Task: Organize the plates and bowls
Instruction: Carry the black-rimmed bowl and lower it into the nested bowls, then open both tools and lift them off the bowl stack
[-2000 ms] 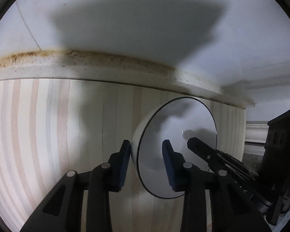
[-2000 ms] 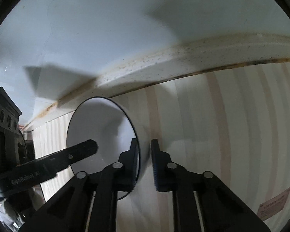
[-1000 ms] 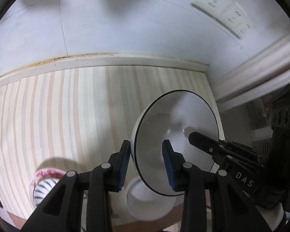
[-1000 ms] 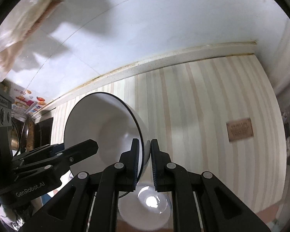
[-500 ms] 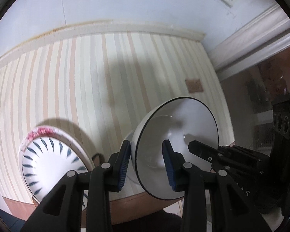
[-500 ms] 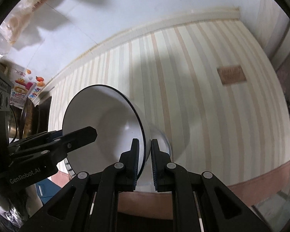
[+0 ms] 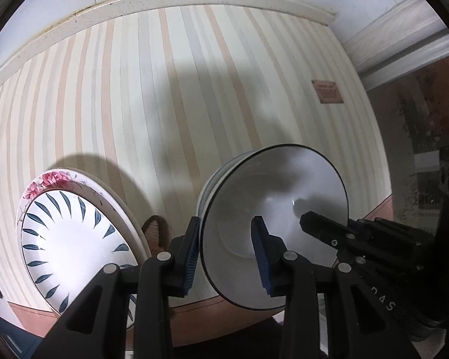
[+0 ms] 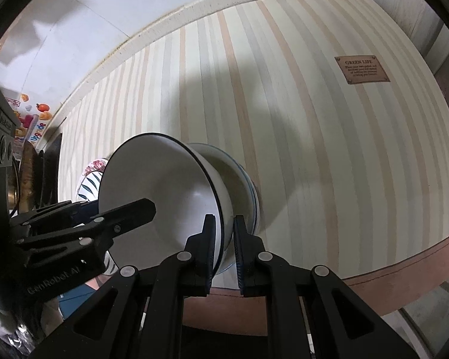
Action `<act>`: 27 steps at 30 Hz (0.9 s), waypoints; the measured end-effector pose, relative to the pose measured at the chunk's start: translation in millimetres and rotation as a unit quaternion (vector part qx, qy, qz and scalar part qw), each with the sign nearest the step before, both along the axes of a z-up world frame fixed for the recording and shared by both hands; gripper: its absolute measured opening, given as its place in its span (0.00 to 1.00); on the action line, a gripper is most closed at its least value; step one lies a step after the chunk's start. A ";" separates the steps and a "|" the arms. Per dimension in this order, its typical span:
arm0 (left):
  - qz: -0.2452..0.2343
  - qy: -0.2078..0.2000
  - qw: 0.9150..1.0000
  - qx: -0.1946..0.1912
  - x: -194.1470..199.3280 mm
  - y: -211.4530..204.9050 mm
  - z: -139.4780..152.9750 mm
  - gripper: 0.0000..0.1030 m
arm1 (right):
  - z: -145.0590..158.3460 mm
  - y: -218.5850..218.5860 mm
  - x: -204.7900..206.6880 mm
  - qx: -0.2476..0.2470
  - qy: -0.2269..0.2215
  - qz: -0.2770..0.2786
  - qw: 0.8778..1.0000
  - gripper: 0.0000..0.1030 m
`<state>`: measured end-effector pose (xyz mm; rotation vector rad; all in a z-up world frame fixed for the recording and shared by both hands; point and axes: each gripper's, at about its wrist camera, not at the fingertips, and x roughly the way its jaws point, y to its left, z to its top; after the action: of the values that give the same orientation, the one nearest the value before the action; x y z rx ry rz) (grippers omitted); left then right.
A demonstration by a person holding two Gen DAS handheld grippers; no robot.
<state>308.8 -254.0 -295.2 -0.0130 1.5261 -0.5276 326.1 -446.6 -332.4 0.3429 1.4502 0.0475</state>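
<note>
A white bowl with a thin black rim point(image 7: 278, 203) point(image 8: 161, 185) is held by both grippers. My left gripper point(image 7: 226, 251) has one finger outside the rim and one inside, and its jaws stand wide. My right gripper point(image 8: 224, 245) is shut on the opposite rim. The bowl sits just above or in a stack of white bowls point(image 8: 242, 179) point(image 7: 215, 179) on the striped table; I cannot tell whether they touch. A plate with blue leaf marks point(image 7: 71, 245) lies on a floral-rimmed plate point(image 7: 48, 179) to the left.
The striped table point(image 7: 194, 74) ends at a brown front edge point(image 8: 404, 263). A small brown label point(image 8: 362, 68) lies at the right. A wall with a white ledge point(image 7: 134, 0) runs behind. Colourful packaging point(image 8: 33, 116) sits far left.
Both grippers have carried the bowl from near the wall down toward the front of the table, onto the stack of bowls. The plates have come into view at the left.
</note>
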 end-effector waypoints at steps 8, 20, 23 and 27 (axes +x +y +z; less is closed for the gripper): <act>-0.017 -0.027 0.999 0.030 -5.6 -9.5 -2.8 0.30 | -5.5 -0.3 2.6 -0.006 0.007 0.005 1.000 0.13; -0.004 -0.025 0.999 0.031 -8.4 -5.9 -3.3 0.30 | 1.7 -4.0 2.4 -0.001 0.009 -0.015 1.000 0.23; -0.001 -0.025 0.999 0.027 -9.8 -4.5 0.8 0.30 | 4.8 -5.1 0.8 -0.002 0.008 -0.014 1.000 0.23; -0.002 -0.039 0.999 0.022 -15.8 0.7 19.2 0.30 | 17.1 -5.2 -4.3 -0.009 0.002 -0.010 1.000 0.24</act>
<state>293.0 -253.3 -276.0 0.0447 1.4616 -0.4928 321.8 -451.8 -315.2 0.3421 1.4510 0.0176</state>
